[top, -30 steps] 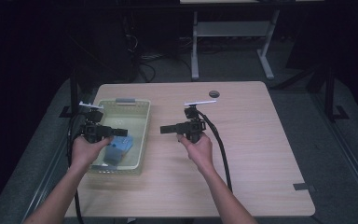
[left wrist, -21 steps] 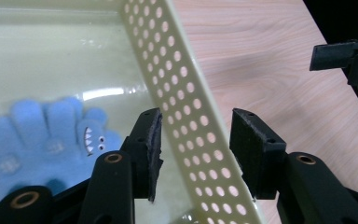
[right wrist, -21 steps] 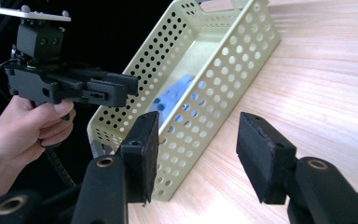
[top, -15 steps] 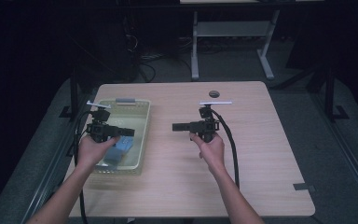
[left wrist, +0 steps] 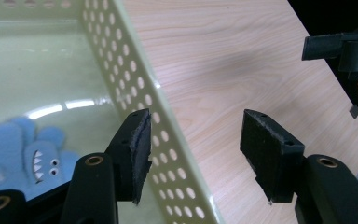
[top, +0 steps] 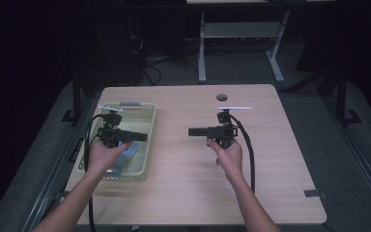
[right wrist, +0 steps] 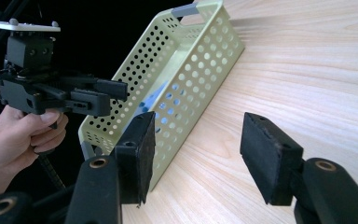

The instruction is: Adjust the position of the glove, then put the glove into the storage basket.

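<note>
Both grippers have drifted rightward; left gripper (left wrist: 191, 158) hovers empty over the basket (left wrist: 177, 154) wall (blue shark toy (left wrist: 23, 149) inside), right gripper (right wrist: 196, 154) likewise gapes

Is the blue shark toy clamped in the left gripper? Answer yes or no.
No: the left gripper has open, empty jaws, and the blue shark toy lies on the floor of the basket.

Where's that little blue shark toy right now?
The blue shark toy lies inside the pale green basket at the table's left in the high view, beneath the left hand-held gripper.
</note>
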`<action>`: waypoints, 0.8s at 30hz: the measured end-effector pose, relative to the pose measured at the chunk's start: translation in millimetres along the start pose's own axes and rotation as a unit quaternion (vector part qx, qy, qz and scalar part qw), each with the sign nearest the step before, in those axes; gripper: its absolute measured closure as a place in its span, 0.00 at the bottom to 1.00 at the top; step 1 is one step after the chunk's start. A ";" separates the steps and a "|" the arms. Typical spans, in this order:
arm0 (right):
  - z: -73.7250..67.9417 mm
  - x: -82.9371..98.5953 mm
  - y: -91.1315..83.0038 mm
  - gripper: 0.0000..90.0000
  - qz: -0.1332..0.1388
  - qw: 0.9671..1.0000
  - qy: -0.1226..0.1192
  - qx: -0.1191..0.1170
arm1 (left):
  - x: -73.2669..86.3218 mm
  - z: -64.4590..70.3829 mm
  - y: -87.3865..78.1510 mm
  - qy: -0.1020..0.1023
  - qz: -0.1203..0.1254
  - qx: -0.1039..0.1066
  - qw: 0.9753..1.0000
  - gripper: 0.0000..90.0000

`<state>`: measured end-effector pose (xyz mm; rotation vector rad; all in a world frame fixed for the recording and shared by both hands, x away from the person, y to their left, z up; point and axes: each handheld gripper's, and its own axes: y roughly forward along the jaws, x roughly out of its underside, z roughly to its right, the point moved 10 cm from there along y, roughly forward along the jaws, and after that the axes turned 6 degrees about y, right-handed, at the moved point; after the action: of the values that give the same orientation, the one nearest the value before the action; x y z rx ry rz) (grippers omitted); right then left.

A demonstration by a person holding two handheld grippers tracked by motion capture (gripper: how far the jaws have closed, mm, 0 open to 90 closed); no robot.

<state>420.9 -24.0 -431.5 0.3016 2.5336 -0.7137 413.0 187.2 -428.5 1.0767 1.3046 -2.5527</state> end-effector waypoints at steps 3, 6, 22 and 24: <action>3.8 0.8 -4.9 0.50 0.002 1.000 0.004 0.002 | -0.7 3.8 2.9 0.006 -0.002 0.004 1.000 0.47; 8.3 2.2 -9.2 0.50 0.002 1.000 0.007 0.005 | -1.4 8.7 5.6 0.008 -0.003 0.010 1.000 0.47; 32.6 7.7 -34.0 0.48 0.016 0.999 0.021 0.018 | -2.0 31.8 24.9 0.025 -0.002 0.034 0.999 0.45; 35.3 9.3 -36.3 0.48 0.015 0.999 0.023 0.019 | -0.5 33.7 27.9 0.031 -0.008 0.035 0.999 0.44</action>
<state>414.8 -72.8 -446.9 0.3711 2.5564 -0.7517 404.9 144.5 -434.1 1.1729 1.2503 -2.6142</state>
